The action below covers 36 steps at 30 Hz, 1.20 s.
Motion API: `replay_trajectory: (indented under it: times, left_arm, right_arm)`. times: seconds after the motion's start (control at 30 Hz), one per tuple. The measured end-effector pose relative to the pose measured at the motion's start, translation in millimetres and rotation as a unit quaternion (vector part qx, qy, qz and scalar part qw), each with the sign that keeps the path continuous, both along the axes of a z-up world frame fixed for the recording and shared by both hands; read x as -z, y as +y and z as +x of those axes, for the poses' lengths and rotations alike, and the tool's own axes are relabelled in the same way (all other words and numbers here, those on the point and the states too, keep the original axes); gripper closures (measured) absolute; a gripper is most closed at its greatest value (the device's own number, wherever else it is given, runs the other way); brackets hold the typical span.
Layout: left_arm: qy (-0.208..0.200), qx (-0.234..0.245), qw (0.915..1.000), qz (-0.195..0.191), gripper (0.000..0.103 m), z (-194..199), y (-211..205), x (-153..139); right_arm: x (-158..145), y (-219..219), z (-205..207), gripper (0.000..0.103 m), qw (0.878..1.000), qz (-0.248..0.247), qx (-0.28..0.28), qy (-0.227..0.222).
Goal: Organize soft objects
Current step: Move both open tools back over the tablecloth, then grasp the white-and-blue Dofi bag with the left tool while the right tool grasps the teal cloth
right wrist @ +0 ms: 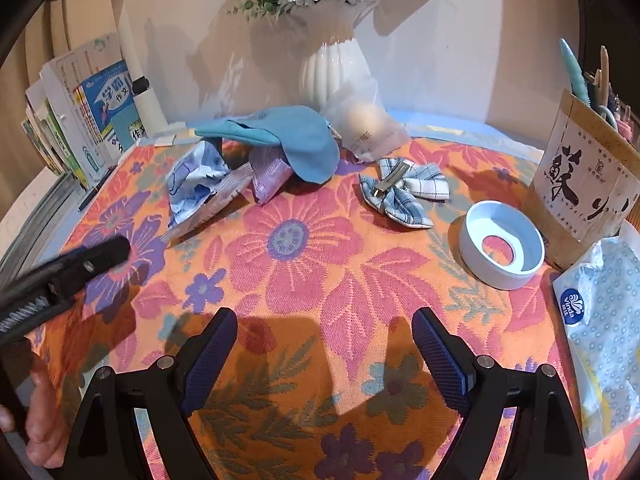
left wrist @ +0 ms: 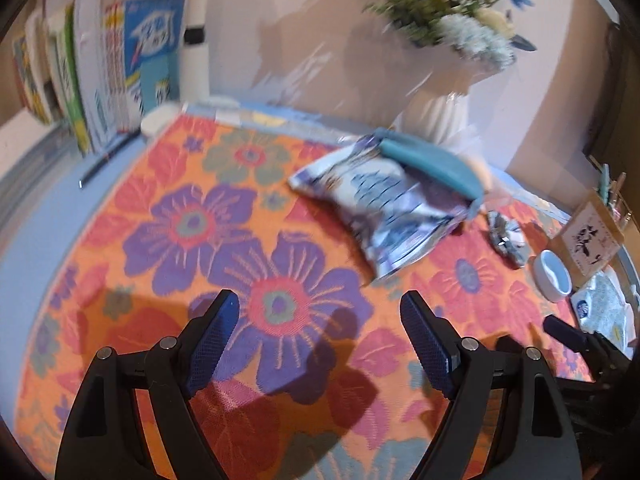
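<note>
On the flowered orange cloth [right wrist: 304, 280], a teal fabric pouch [right wrist: 296, 136] lies at the back, draped over a crumpled blue-and-white soft packet [right wrist: 196, 184] and a lilac packet [right wrist: 270, 176]. A plaid hair bow [right wrist: 404, 188] with a metal clip lies to their right. Behind it is a beige egg-shaped sponge [right wrist: 366, 124] in a clear bag. My right gripper [right wrist: 324, 320] is open and empty over the near part of the cloth. My left gripper [left wrist: 320, 304] is also open and empty, short of the blue-and-white packet [left wrist: 384, 208], the teal pouch [left wrist: 432, 160] and the bow [left wrist: 506, 236].
A white ribbed vase [right wrist: 332, 68] with flowers stands at the back wall. Books [right wrist: 88, 112] lean at the back left. On the right are a white ring dish [right wrist: 502, 244], a brown pen holder [right wrist: 584, 184] and a tissue pack [right wrist: 604, 332]. The left gripper [right wrist: 72, 268] and a hand [right wrist: 40, 420] show at the left edge.
</note>
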<state>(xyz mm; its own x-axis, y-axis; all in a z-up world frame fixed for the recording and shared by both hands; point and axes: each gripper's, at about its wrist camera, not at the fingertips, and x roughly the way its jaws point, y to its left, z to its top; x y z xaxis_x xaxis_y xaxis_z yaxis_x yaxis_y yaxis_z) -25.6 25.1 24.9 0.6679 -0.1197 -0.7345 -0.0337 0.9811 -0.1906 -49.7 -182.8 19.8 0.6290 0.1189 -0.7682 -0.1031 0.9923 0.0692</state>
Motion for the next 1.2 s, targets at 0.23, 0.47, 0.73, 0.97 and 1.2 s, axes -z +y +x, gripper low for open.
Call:
replay_trajectory:
  times: [0.23,0.47,0.73,0.97,1.2]
  left_arm:
    - [0.027,-0.009,0.9995,-0.013,0.021,4.2,2.6,12.0]
    - [0.077,0.032,0.9891,-0.121,0.021,19.8,10.7,0.1]
    - [0.039,0.021,0.9938,-0.102,0.021,69.1,1.6,-24.6]
    - [0.057,0.023,0.9924,-0.107,0.021,103.2,-10.5,7.2]
    - [0.042,0.033,0.9936,-0.100,0.035,106.7,-15.5,11.2]
  right_arm:
    - [7.6,-1.8,6.1,0.010,1.000,0.001,0.010,0.018]
    - [3.5,-5.3,10.8,0.010,0.999,0.022,0.002,0.038]
    - [-68.7,-5.0,55.5,0.010,0.997,0.069,-0.020,-0.012]
    - [-62.2,15.3,122.0,0.010,0.997,0.075,-0.030,0.010]
    - [-33.3,25.3,160.7,0.056,0.996,0.064,-0.049,0.036]
